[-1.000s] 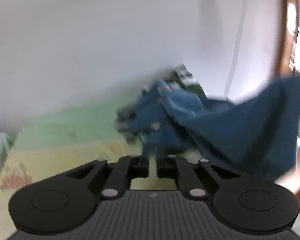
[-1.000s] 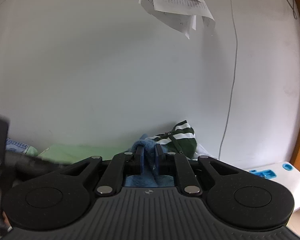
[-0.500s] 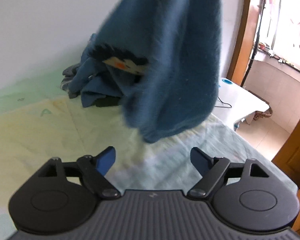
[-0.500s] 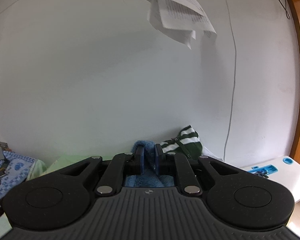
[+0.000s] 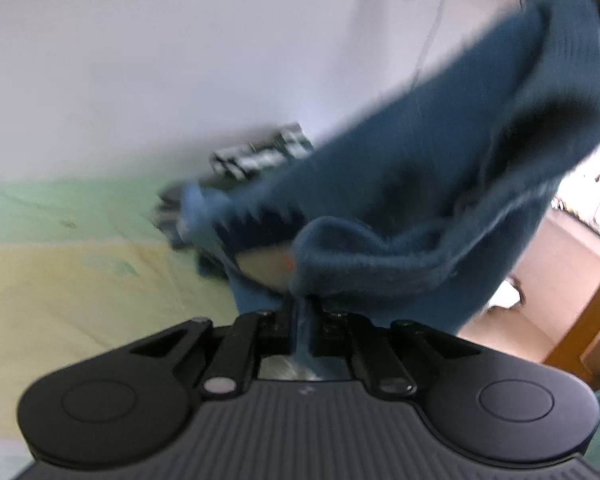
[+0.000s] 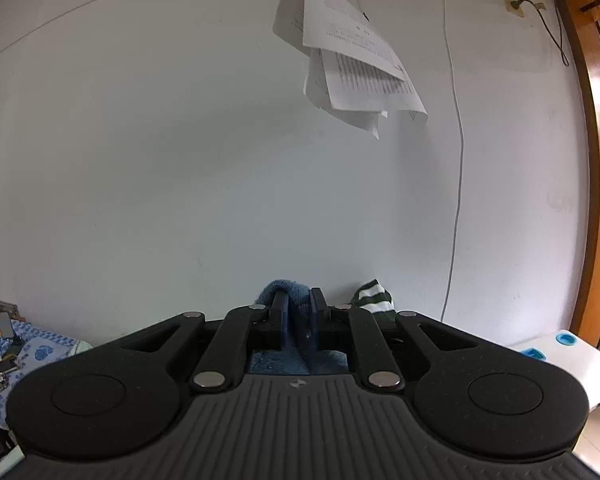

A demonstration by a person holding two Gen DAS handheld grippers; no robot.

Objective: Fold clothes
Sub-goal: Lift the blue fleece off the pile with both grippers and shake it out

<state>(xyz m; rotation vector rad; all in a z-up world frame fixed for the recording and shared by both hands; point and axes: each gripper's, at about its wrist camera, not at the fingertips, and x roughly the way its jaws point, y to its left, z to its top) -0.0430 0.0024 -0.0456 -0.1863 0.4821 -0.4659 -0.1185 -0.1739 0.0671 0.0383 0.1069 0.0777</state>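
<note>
Blue sweater (image 5: 440, 184) stretched between both tongs: left tongs (image 5: 303, 308) and right tongs (image 6: 298, 308) clenched on it.

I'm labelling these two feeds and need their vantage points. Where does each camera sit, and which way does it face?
Left wrist: on the left hand-held gripper, angled down over the bed; jaws shut on the blue sweater.
Right wrist: on the right hand-held gripper, nearly level at the white wall and hanging papers; jaws shut on blue knit.
Shared: the sweater and the green-and-white striped garment. No hand shows.
</note>
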